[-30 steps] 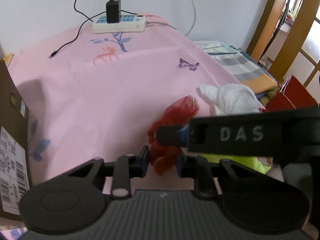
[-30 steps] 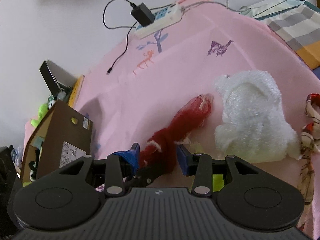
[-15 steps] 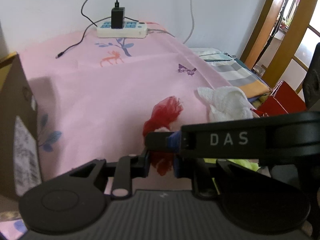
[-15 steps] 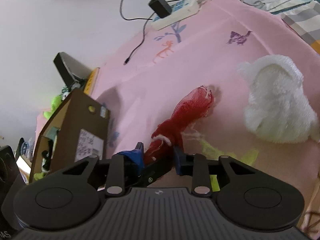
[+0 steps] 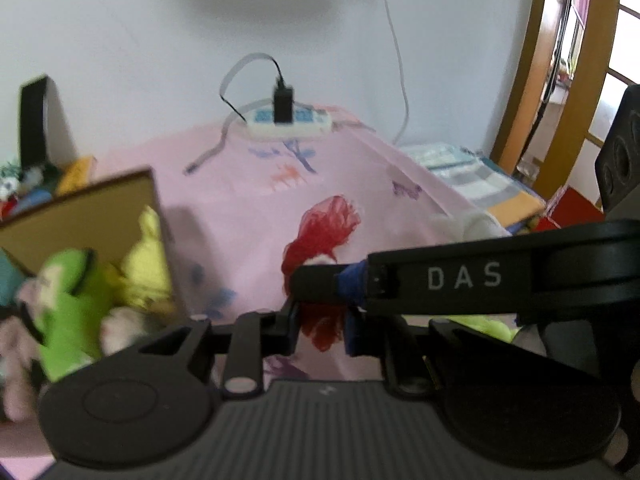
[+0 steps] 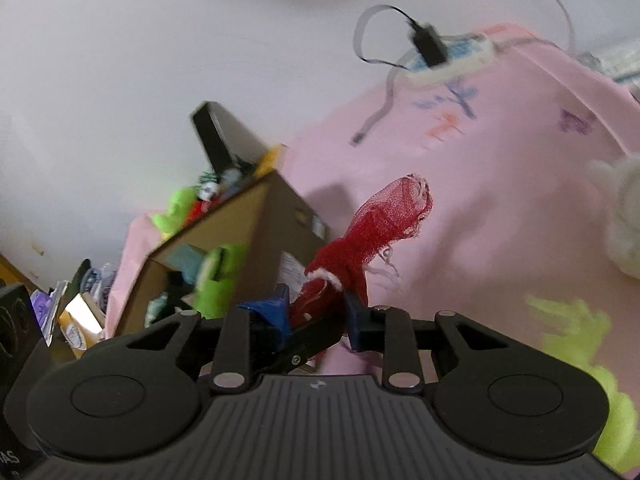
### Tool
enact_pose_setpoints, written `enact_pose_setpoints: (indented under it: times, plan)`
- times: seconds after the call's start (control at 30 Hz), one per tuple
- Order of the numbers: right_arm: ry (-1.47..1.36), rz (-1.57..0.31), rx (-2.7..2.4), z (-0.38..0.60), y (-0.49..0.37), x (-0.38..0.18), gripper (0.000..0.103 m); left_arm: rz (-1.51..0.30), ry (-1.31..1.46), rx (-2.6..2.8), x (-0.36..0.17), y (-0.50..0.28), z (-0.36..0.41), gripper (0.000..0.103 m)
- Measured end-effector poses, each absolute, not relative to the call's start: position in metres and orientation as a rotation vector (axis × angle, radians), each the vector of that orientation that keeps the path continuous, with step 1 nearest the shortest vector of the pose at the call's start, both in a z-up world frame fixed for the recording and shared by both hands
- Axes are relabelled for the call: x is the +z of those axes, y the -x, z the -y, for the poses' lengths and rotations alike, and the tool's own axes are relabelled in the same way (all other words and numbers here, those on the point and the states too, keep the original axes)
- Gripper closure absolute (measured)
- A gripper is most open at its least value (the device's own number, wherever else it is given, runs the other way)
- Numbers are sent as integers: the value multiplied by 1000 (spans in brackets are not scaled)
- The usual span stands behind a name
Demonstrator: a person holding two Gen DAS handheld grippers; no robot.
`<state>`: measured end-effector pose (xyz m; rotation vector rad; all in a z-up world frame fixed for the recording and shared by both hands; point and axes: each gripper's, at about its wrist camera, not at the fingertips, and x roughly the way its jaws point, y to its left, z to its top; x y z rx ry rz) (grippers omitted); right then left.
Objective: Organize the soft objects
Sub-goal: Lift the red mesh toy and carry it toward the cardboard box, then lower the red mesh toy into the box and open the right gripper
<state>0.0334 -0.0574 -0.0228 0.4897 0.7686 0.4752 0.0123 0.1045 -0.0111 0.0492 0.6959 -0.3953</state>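
Now both the left gripper [image 5: 320, 320] and right gripper [image 6: 316, 312] clamp the red mesh cloth [image 6: 384, 220], lifted off the pink sheet [image 6: 500, 184] since a second ago, likely bound for the cardboard box [image 6: 256, 240] at left of frame.

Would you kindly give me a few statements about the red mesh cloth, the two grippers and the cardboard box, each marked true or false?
1. Both grippers are shut on the red mesh cloth. True: the left gripper and the right gripper each pinch it.
2. The cardboard box is empty. False: a green plush toy and other soft toys lie inside.
3. The red mesh cloth lies flat on the pink sheet. False: it is raised between the grippers.
4. A black charger is plugged into the power strip. True.
5. The white fluffy cloth is in the box. False: it lies on the sheet.
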Motion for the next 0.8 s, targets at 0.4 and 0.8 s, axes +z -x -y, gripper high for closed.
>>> enact_pose_setpoints:
  times: [0.4, 0.8]
  plan:
    - [-365, -657, 553, -20, -63, 7, 93, -574, -55, -323, 20, -30, -178, 88]
    - [-239, -696, 510, -72, -93, -16, 90, -682, -72, -262, -12, -82, -215, 87]
